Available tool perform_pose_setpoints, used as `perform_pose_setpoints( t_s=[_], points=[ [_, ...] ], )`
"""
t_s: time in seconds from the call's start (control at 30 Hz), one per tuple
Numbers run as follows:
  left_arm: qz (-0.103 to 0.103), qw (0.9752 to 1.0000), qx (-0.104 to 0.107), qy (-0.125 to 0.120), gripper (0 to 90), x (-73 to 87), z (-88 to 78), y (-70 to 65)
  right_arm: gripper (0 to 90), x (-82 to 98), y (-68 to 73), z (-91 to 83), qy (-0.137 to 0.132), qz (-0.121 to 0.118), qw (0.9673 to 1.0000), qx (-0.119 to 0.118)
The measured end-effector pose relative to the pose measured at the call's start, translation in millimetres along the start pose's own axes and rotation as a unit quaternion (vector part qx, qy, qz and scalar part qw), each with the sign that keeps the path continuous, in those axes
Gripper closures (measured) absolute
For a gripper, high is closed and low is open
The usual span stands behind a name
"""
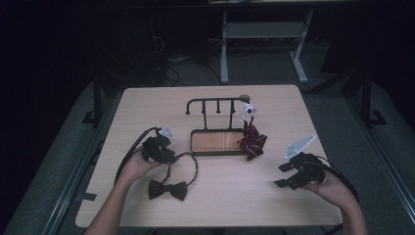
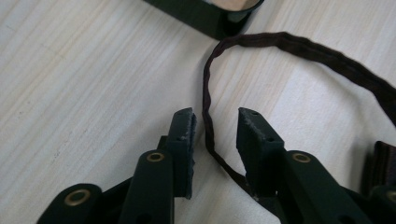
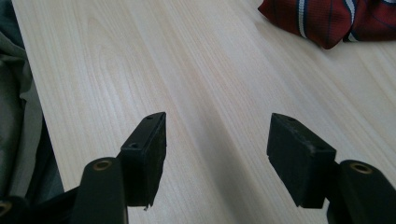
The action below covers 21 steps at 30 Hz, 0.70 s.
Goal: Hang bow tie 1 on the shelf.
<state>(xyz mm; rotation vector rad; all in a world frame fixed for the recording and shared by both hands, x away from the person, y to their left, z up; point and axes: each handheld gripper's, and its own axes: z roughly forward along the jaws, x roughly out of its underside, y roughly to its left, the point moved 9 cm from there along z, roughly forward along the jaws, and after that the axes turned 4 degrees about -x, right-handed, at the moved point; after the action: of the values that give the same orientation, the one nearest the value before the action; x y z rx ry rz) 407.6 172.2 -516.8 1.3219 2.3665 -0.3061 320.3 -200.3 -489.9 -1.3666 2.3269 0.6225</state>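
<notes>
Strap (image 2: 208, 93) of a dark brown bow tie (image 1: 168, 189) runs between the jaws of the left hand-held gripper (image 2: 215, 126), which rests low over the pale wooden surface (image 1: 147, 107) at the left of the scene. In the left gripper view the thin band passes up through the gap, close beside the right-hand pad at its lower end, with clear space showing on either side higher up; the jaws stand part-way apart and are not yet pressed on it, so nothing is clamped. From there the strap curves away to the right in a wide loop. In the high view the bow itself lies on the surface just nearer than the left hand-held gripper (image 1: 164, 152) and slightly to its right, the loop rising from it toward the jaws.

Just to the right of the loop's far end stands a small black rack with a wooden base (image 1: 217, 142) and a row of pegs on top, set near the middle of the surface. A red striped tie (image 1: 252, 142) hangs from the rack's right end and spills onto the surface beside the base.

The right hand-held gripper (image 1: 286, 175) is held near the right edge, well apart from both ties, its jaws wide and released over bare wood; the red striped cloth shows far off in the right gripper view.
</notes>
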Motion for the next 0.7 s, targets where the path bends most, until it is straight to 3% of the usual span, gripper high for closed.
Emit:
perform_pose_setpoints(
  t_s=[0.3,0.7],
  points=[
    [0.004,0.9999,0.001,0.016,82.2,3.2,4.7,1.7,36.3,0.2,-1.6,2.0,0.006,-0.007,1.0,0.003],
    [0.006,0.9998,0.007,0.02,88.8,4.8,4.4,0.8,35.9,0.7,-1.5,3.8,0.007,-0.007,1.0,0.002]
  ],
)
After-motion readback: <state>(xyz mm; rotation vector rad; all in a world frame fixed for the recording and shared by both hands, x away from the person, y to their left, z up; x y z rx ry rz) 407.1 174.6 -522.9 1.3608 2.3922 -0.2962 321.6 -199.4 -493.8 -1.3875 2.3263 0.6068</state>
